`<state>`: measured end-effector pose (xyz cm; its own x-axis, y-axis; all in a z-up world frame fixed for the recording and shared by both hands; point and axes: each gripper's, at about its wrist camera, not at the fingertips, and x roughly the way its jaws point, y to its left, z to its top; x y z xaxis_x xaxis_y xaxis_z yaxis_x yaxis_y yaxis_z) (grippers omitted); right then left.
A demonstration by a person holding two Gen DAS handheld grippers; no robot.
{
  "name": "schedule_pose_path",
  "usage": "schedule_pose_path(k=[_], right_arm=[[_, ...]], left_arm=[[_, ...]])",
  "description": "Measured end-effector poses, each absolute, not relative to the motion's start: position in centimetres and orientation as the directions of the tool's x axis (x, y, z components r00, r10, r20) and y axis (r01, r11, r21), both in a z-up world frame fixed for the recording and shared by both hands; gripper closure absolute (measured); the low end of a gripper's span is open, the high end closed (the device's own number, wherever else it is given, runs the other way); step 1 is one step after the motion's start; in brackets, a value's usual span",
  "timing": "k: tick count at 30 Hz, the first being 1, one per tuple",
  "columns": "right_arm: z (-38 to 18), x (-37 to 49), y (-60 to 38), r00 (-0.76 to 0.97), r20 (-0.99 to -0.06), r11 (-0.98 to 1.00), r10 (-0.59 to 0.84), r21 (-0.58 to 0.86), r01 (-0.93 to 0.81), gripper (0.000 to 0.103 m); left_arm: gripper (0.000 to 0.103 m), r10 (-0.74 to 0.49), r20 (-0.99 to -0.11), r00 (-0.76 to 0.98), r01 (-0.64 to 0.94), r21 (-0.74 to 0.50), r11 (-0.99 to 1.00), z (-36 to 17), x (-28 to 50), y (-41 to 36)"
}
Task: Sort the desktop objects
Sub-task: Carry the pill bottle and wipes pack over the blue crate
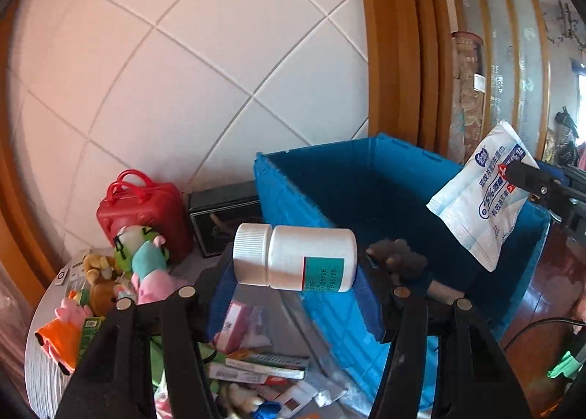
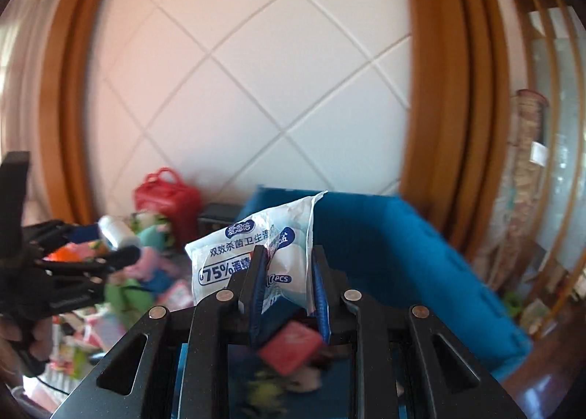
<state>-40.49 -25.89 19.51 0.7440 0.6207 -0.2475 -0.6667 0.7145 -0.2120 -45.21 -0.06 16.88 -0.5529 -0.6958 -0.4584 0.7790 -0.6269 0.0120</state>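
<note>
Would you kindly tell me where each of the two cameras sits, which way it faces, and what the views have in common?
Left wrist view: sits on the left gripper, looking along its fingers at a white plastic pill bottle clamped sideways, a blue plastic crate and a tiled wall beyond.
Right wrist view: sits on the right gripper, facing the same wall, its fingers pinching a white wet-wipe packet; a hand shows at the left edge.
Shared: the crate, a red handled case, each other's gripper and load.
</note>
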Motion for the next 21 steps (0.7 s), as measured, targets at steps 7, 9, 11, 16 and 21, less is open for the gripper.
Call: schedule_pose_path(k=[7, 9, 11, 16, 21], right_arm=[[18.7, -32.3, -29.6, 0.819, -0.318, 0.764, 0.478, -0.31, -0.566, 0.08], [18.1, -30.3, -29.7, 0.82, -0.352, 0.752, 0.452, -0.345, -0.562, 0.08], [17.0, -28.6, -30.4, 0.811, -0.385, 0.733, 0.441, -0.367, -0.573, 0.08], [14.4, -25.9, -31.0, 0.783, -0.442, 0.684, 0.437, -0.402, -0.609, 0.08], [13.0, -24.1, -30.8, 0.762, -0.467, 0.654, 0.448, -0.41, -0.635, 0.08]], left_arm=[[0.045, -0.625, -0.508, -0.592, 0.712, 0.033, -0.701, 18.0, -56.3, 1.7], [0.045, -0.594, -0.546, -0.591, 0.694, 0.031, -0.719, 17.5, -59.0, 1.8], [0.045, -0.562, -0.585, -0.585, 0.676, 0.032, -0.736, 16.8, -61.2, 2.0], [0.045, -0.518, -0.668, -0.534, 0.663, 0.048, -0.747, 14.5, -64.9, 2.0], [0.045, -0.565, -0.676, -0.472, 0.7, 0.101, -0.707, 14.1, -66.2, 2.1]])
